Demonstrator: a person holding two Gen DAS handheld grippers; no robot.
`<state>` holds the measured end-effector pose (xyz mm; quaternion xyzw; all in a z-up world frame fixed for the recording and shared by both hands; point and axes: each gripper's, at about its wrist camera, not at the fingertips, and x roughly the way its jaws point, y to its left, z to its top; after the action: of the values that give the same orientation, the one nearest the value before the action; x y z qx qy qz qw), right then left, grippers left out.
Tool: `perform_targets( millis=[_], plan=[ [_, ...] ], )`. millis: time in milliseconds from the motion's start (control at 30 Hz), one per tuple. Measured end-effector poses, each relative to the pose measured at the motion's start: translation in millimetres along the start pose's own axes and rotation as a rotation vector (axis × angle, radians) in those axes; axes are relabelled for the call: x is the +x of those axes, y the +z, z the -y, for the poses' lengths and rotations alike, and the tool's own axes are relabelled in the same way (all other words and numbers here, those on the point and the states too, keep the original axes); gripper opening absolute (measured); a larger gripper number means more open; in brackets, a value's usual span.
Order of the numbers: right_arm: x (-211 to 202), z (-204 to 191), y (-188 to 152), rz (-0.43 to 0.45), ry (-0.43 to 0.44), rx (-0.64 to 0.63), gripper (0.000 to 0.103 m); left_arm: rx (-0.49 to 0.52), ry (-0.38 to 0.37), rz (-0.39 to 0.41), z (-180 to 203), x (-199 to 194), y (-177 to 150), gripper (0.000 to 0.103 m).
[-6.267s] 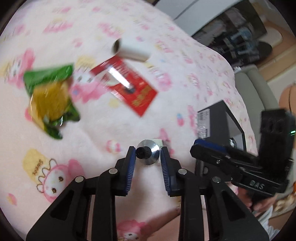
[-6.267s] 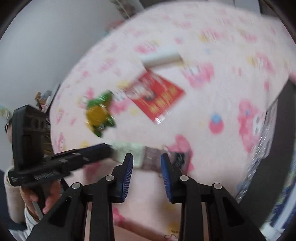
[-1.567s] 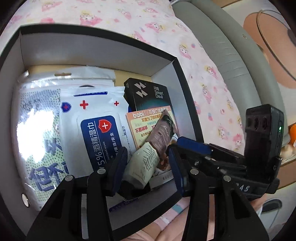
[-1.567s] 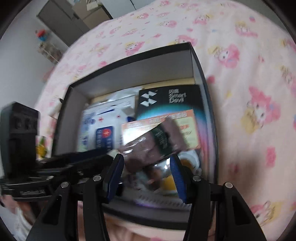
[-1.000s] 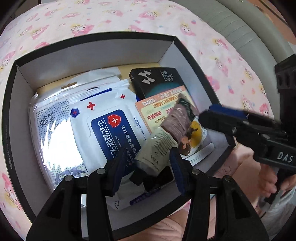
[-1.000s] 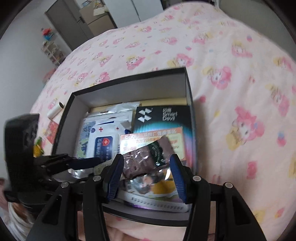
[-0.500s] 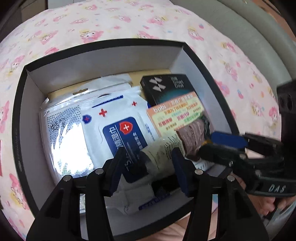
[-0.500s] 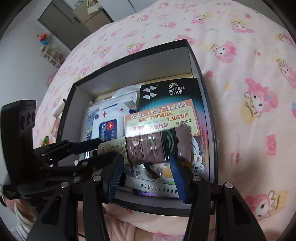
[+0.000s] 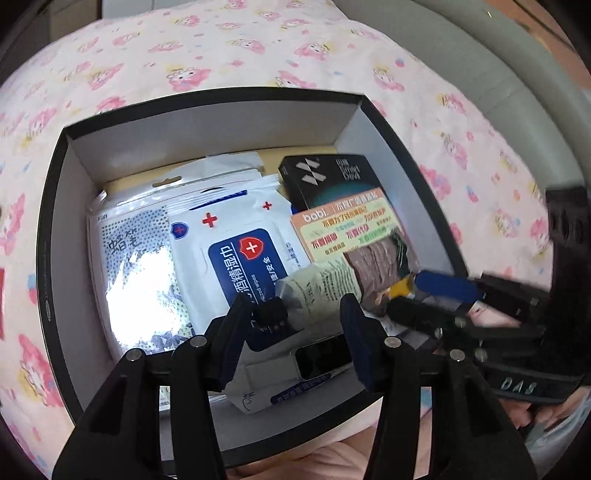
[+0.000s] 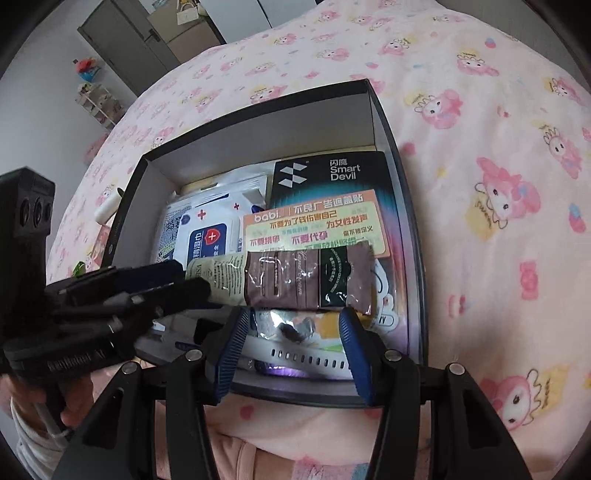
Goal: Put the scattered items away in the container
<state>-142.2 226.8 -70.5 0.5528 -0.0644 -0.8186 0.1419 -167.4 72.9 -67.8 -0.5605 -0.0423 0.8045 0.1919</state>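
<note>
From the left wrist we see the left gripper spread wide, gripping nothing; the tube lies in the box just ahead, cap toward us, long axis running away to the right. From the right wrist we see the right gripper equally wide and empty, the tube lying crosswise just beyond it.

Pink cartoon blanket, grey wardrobe, toy shelf
</note>
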Motion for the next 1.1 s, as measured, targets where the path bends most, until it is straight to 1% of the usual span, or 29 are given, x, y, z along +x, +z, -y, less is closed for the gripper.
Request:
perform_targets(
  millis=[100, 233, 367, 500, 567, 633, 733, 800, 867, 1000, 1033, 1067, 1100],
  plan=[
    [0, 1, -1, 0.004, -0.018, -0.007, 0.048, -0.005, 0.008, -0.011, -2, 2, -1, 0.050],
    [1, 1, 0, -0.001, -0.009, -0.010, 0.048, -0.003, 0.012, -0.027, -1, 6, -2, 0.050],
    [4, -2, 1, -0.041, -0.010, -0.049, 0.048, -0.001, 0.019, -0.028, 0, 7, -2, 0.051],
    [8, -2, 11, -0.094, -0.002, -0.074, 0.048, -0.008, 0.021, -0.017, -2, 5, -1, 0.051],
    [12, -6, 17, -0.111, -0.020, -0.110, 0.048, -0.015, 0.022, -0.017, -3, 6, -1, 0.053],
    [17, -9, 23, -0.119, -0.045, -0.140, 0.048, -0.018, 0.028, -0.011, -4, 6, 0, 0.054],
    [19, -9, 27, -0.091, -0.046, -0.129, 0.048, -0.021, 0.052, 0.010, -5, 4, 1, 0.054],
    [17, -7, 25, -0.069, -0.026, -0.105, 0.048, -0.042, 0.052, 0.028, -10, 1, 2, 0.053],
    [15, -5, 21, -0.069, -0.002, -0.086, 0.048, -0.058, 0.042, 0.041, -13, -3, 3, 0.051],
    [15, -9, 20, -0.071, -0.018, -0.111, 0.048, -0.049, -0.024, 0.008, -11, -1, 3, 0.052],
    [15, -10, 19, -0.072, -0.022, -0.117, 0.048, -0.043, -0.022, -0.003, -9, 1, 3, 0.052],
    [15, -11, 19, -0.073, -0.026, -0.123, 0.048, -0.034, -0.016, -0.014, -7, 3, 3, 0.049],
    [15, -13, 18, -0.073, -0.030, -0.129, 0.047, -0.027, 0.001, -0.021, -6, 6, 3, 0.049]
  ],
)
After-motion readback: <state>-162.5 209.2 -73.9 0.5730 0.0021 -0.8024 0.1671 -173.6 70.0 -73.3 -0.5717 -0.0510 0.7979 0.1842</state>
